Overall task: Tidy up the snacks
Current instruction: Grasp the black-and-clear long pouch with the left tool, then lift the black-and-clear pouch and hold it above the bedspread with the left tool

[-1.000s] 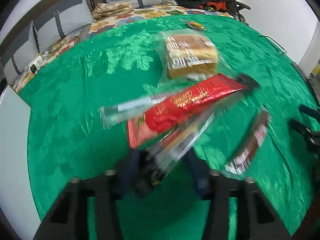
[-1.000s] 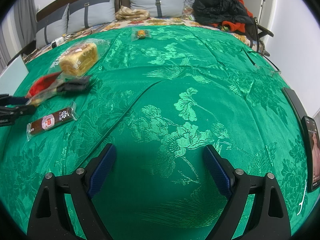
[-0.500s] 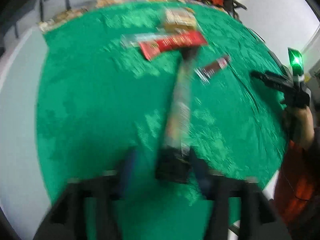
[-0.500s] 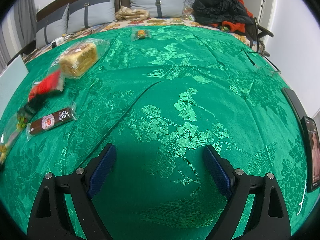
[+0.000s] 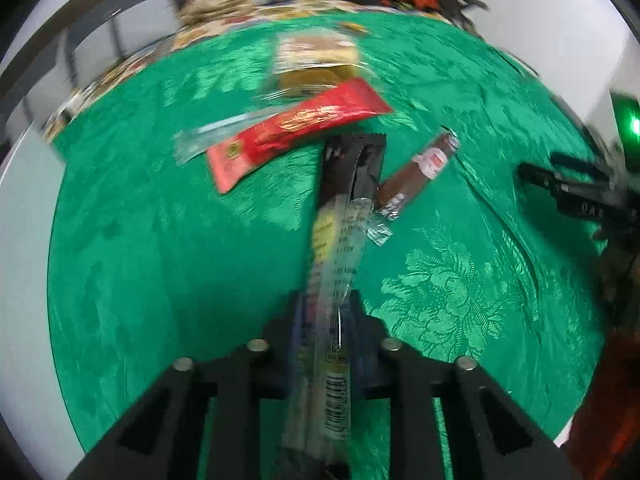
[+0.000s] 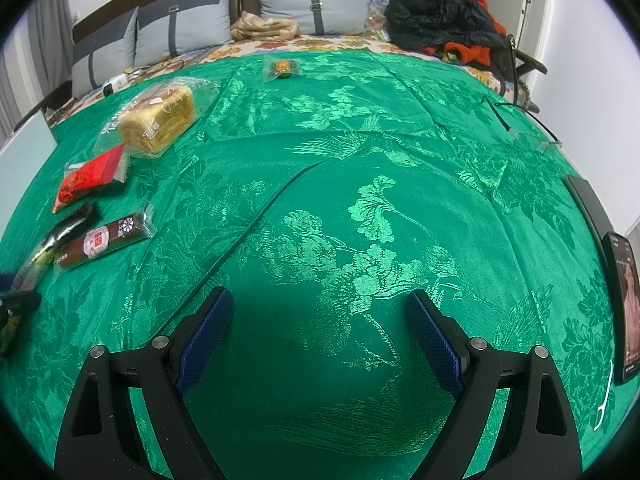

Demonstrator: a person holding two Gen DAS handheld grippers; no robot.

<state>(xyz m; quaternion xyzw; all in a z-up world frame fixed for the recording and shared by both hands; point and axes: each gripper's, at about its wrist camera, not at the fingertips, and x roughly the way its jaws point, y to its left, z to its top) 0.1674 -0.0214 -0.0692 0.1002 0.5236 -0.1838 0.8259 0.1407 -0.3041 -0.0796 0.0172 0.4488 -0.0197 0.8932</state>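
Green bedspread (image 6: 360,140); left hand-held gripper (image 5: 326,344) just clamped tight on long snack pack (image 5: 340,240), beside brown bar (image 5: 416,176); right hand-held gripper (image 6: 320,336) wide, empty.

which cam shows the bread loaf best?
Right wrist view: the bread loaf is sharp in its clear bag, beyond the red packet on the green cloth. In the left wrist view the loaf is motion-blurred, its label unreadable.
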